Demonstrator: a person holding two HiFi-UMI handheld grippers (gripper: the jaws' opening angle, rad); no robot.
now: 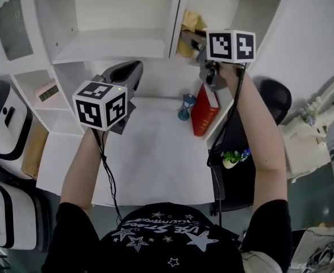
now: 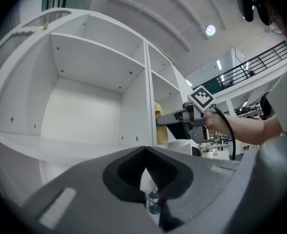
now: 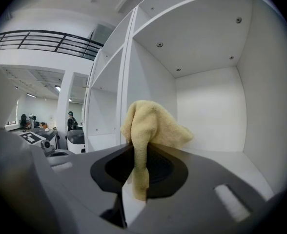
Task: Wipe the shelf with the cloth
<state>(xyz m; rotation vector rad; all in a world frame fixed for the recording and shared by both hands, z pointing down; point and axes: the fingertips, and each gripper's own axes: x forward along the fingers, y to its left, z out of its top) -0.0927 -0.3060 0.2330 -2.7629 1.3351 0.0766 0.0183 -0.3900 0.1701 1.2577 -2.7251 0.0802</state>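
Right gripper point(image 3: 136, 156) pinches a crumpled yellow terry cloth point(image 3: 152, 126) between its jaws, holding it inside the upper right compartment of the white open-fronted shelf unit point(image 3: 209, 106); whether the cloth touches the board cannot be told. Left gripper point(image 2: 144, 154) hangs lower, facing the wide left compartment, jaws pressed together on nothing. On the white desk point(image 1: 155, 158) a red book point(image 1: 204, 111) stands tilted beside a small blue hourglass-shaped object point(image 1: 184, 107).

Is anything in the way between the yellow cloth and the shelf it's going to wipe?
No, nothing visible is in the way. The right gripper is shut on the cloth, and the white shelf board just beyond it looks bare all the way to the back wall.
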